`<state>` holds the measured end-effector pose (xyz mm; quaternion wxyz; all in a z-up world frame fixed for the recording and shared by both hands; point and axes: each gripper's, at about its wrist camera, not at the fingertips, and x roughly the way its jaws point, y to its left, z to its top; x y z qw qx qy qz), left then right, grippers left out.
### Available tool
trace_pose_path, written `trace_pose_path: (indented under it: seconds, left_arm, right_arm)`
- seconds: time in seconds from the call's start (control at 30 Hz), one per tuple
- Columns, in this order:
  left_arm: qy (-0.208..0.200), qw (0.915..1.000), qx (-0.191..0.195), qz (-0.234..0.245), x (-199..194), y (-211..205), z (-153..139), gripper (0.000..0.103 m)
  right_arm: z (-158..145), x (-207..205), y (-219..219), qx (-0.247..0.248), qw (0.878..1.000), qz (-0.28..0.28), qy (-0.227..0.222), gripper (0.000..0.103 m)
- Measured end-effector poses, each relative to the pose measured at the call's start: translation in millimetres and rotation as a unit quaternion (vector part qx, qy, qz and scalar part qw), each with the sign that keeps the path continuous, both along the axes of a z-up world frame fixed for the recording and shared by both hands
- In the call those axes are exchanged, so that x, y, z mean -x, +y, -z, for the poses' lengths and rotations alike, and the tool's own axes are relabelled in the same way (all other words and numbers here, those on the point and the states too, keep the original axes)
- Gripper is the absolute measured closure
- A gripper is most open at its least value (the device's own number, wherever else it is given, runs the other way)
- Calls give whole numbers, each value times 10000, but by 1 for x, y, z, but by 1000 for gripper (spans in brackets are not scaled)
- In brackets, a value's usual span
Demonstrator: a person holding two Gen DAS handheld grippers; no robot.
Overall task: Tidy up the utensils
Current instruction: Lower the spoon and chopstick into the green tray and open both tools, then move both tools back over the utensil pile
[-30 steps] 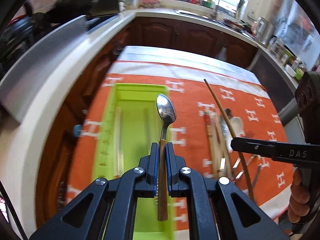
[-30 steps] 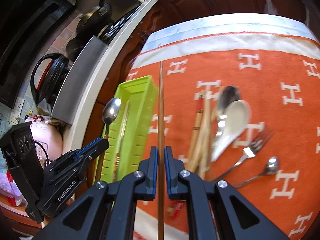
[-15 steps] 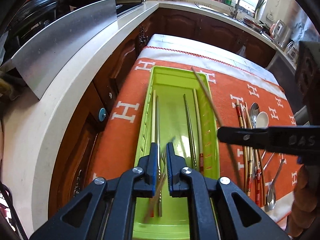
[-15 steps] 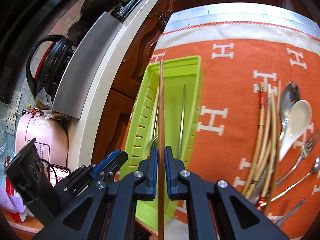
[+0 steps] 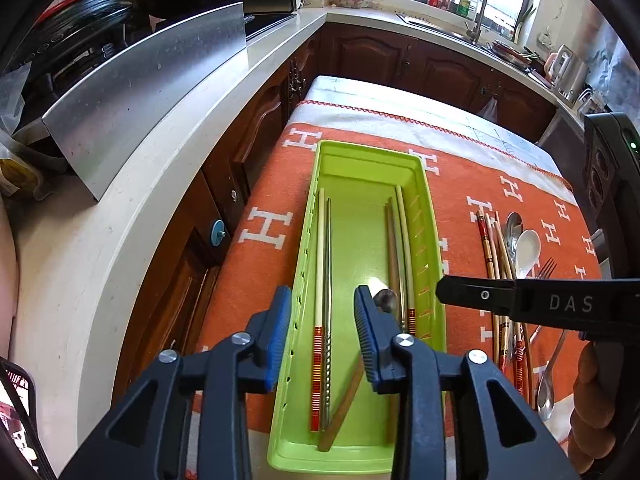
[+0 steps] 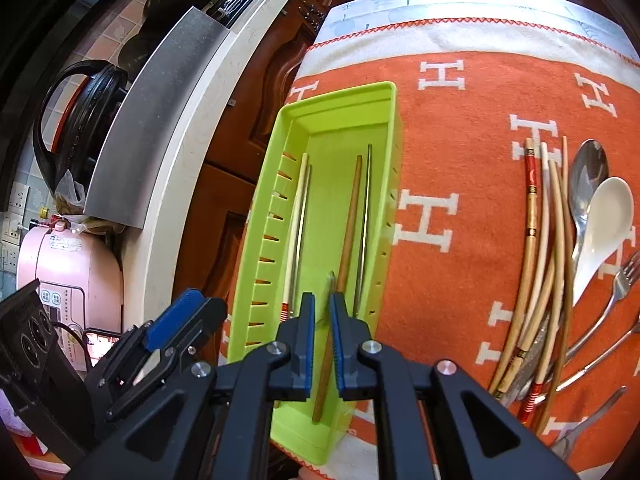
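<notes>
Utensils [image 6: 560,264] lie at three o'clock of our tray [image 5: 424,184]. Our left gripper [image 5: 320,332] gapes empty; our right gripper [image 6: 322,332] stands parted around a chopstick [image 6: 344,252].

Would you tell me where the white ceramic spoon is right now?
The white ceramic spoon lies on the orange cloth, right of the green tray, overlapping a metal spoon beside the loose chopsticks.

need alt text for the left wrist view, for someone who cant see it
The open left gripper hangs over a long lime-green plastic tray holding several chopsticks and a wooden-handled metal spoon. The tray sits on an orange cloth with white H shapes, with loose chopsticks, spoons and a fork to its right behind the right gripper.
</notes>
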<state>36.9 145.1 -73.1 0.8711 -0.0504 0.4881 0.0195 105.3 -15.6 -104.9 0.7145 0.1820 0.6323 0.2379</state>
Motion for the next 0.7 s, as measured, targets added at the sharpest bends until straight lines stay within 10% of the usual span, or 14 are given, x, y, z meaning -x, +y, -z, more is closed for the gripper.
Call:
trace_pose_path:
  seconds: [0.7]
  left_arm:
    - [166,9971,125,733,-7,-65,1,68]
  right_arm:
    - [-17,30,-89,861,9908,30,-1044,95]
